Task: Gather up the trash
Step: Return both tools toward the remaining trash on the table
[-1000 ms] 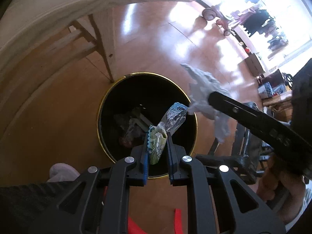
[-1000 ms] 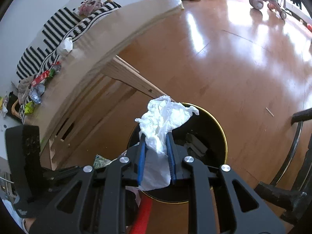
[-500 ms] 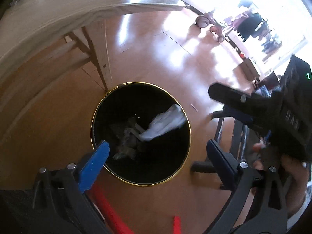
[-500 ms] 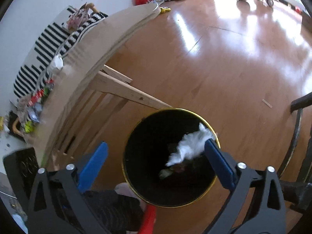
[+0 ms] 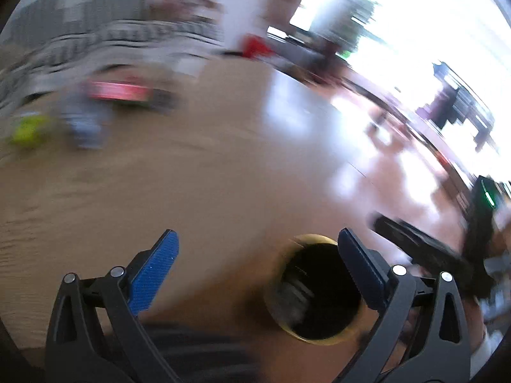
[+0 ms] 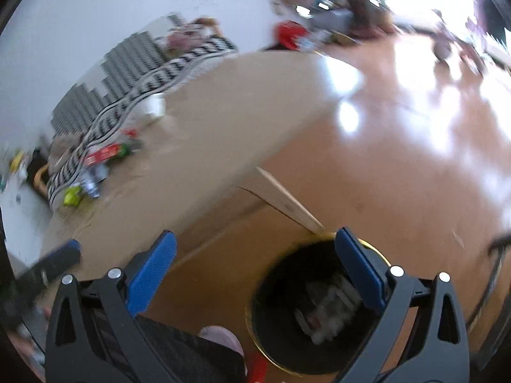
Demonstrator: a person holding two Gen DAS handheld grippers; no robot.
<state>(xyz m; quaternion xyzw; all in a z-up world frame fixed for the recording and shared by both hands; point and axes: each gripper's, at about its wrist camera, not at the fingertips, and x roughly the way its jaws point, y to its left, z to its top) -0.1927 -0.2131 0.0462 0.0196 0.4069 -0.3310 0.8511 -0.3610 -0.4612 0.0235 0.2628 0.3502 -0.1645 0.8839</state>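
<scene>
- Left tongs (image 5: 255,268): blue pads spread wide, released, holding nothing.
- Right tongs (image 6: 254,266): likewise wide apart and empty.
- Trash (image 6: 329,316) lies inside the black gold-rimmed bin (image 6: 319,309) below.
- Wrappers (image 6: 95,166) sit blurred on the desk (image 6: 230,121); no writing legible.

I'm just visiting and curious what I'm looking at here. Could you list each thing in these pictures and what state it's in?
Left gripper, black with blue pads: open, holding nothing.
Right gripper, black with blue pads: open, holding nothing.
Round black bin with gold rim: upright on the floor, uncovered, crumpled trash inside.
Pale wooden table: standing beside the bin.
Colourful wrappers: lying on the table, not yet collected.
</scene>
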